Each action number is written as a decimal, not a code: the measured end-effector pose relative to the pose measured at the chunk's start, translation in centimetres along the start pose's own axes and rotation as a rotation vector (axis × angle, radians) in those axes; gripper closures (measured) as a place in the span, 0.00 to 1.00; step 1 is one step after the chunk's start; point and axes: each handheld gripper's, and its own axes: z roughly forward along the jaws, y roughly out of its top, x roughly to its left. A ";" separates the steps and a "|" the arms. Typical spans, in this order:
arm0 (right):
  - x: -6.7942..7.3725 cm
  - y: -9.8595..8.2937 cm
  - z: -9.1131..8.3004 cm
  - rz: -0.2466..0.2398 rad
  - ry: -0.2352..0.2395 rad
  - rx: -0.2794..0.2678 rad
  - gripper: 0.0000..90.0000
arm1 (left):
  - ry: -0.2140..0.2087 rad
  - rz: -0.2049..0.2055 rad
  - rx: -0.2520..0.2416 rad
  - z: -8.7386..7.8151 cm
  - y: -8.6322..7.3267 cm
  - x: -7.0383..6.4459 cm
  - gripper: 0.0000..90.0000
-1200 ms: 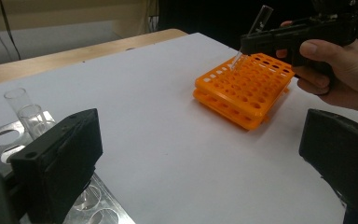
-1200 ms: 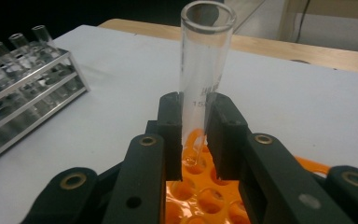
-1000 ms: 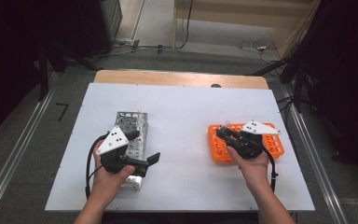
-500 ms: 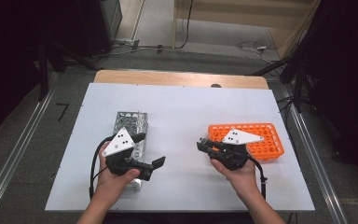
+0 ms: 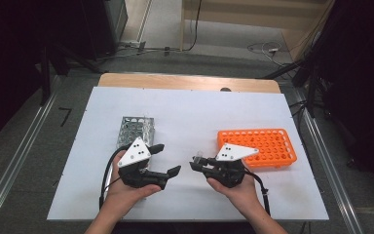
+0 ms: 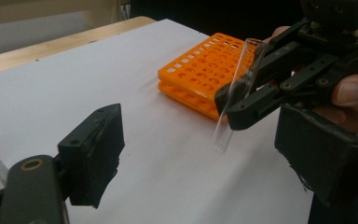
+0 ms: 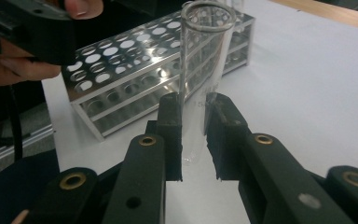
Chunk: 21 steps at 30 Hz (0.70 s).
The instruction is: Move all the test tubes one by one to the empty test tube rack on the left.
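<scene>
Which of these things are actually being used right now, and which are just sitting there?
In use:
- glass test tube, clamped in the right gripper
- left gripper, open, facing it

Sitting by:
- orange rack
- metal rack

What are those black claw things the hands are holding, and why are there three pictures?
A person holds a grabbing tool in each hand. Each tool has two black fingers that squeeze together. One picture comes from a camera above the white table. The other two come from small cameras riding on the tools, looking along their fingers. On the table sit a metal rack and an orange rack, both full of holes for tubes. The right tool pinches a clear glass tube with its open end up. The left tool is open and holds nothing. It points toward the tube.
</scene>
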 end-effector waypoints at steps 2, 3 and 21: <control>0.4 0.0 0.3 -0.011 0.010 0.007 0.82 | -0.013 0.006 0.001 0.1 0.0 -0.3 0.25; 0.6 0.0 0.4 -0.015 0.017 0.014 0.82 | -0.020 0.006 -0.003 0.2 0.1 -0.4 0.27; 3.3 0.5 1.9 -0.072 0.101 0.055 0.82 | -0.105 0.080 0.011 1.0 0.2 -2.1 0.78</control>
